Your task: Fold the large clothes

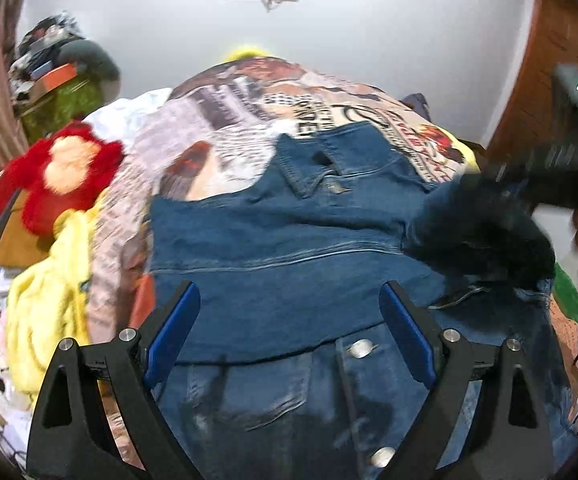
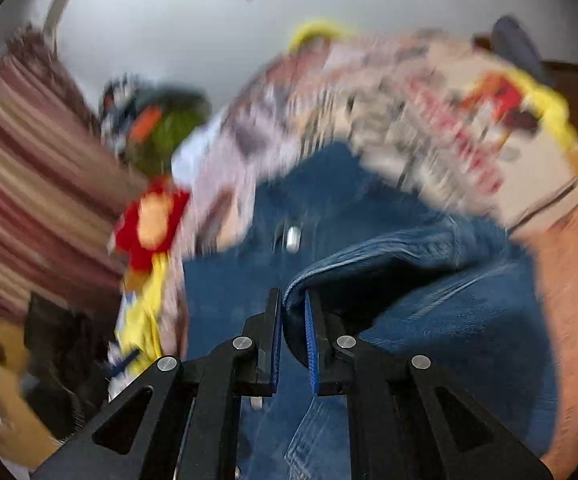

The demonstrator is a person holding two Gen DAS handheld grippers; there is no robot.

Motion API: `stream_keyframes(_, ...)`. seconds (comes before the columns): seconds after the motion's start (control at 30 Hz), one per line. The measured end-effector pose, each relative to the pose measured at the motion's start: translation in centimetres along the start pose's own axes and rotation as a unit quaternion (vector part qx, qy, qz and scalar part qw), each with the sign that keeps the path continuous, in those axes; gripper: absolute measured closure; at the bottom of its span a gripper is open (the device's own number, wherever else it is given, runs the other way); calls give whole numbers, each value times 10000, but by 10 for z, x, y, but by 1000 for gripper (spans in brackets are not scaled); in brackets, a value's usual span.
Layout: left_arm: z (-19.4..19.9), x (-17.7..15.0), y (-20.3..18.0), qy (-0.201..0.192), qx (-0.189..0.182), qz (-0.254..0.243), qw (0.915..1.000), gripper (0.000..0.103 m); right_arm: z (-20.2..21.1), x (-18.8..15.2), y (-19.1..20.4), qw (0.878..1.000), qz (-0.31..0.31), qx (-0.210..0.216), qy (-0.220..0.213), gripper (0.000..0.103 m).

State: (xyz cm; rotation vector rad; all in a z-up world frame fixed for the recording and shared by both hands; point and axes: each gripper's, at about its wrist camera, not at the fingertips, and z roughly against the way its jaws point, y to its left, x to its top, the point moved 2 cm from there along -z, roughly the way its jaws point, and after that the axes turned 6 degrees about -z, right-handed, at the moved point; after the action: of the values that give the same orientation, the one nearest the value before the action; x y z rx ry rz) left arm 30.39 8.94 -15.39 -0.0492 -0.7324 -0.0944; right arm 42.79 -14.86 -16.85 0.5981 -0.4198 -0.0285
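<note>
Denim jacket (image 1: pixel 289 240) spread on a bed covered by a printed bedspread (image 1: pixel 225 120), partway through folding. The jacket lies flat across the middle of the bed, collar (image 1: pixel 305 180) toward the far wall and buttoned front (image 1: pixel 363 348) nearest the cameras, so its long axis runs from the viewer toward the wall. One panel is already turned over the body, its edge crossing the garment from side to side.

Right gripper (image 2: pixel 293 320): the jaws are pressed together on a folded denim edge, apparently a sleeve or side panel (image 2: pixel 369 256), which rises off the jacket and arches over a dark hollow. The fabric is pinched at its edge, probably so that the whole flap follows the hand and can be laid across the body in one sweep. Strong blur in the right wrist view suggests a fast carry; in the left wrist view the same flap appears as a dark smear (image 1: pixel 481 232) at the jacket's right side, below the blurred right gripper body.

Left gripper (image 1: pixel 289 320): the jaws are spread wide and hold nothing, poised above the lower body of the jacket. It appears placed to steady or take a lower edge once the flap lands.

A red soft toy (image 1: pixel 65 168) and yellow cloth (image 1: pixel 49 292) lie at the left of the bed, apart from the jacket.
</note>
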Motion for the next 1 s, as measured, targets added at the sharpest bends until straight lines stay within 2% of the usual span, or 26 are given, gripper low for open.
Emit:
stream_keyframes(0.07,7,-7,9,-21,96,62,9999,12,-31,-21,-5,9989,15,-107,450,94)
stream_keyframes(0.23,13,-19,19,95,271,122,9995,12,-70,-54,-20,9932,107,-478,1057,94)
stream_keyframes(0.37,6,-16,8,182,236,59,9995,12,-65,-74,-25,9876,267,-558,1443,94)
stream_keyframes(0.47,3,-8,-11,181,107,-49,9998,12,-46,-81,-24,9860,437,-461,1542,94)
stream_keyframes(0.53,2,-1,-27,144,1,-203,9997,12,-26,-81,-23,9886,480,-361,1380,94)
stream_keyframes(0.63,-1,13,-56,92,-134,-511,9986,12,9,-74,-24,9927,685,-383,917,94)
stream_keyframes(0.73,-12,27,-85,110,-198,-860,9960,11,49,-60,-31,9932,945,-641,247,94)
stream_keyframes(0.87,-45,40,-115,291,-269,-1197,9920,12,95,-42,-57,9850,1096,-1186,-602,94)
stream_keyframes(0.93,-65,44,-124,431,-326,-1228,9910,12,107,-34,-73,9831,999,-1334,-754,94)
stream_keyframes(1.0,-87,46,-135,672,-403,-1218,9895,18,105,-30,-98,9840,723,-1468,-710,94)
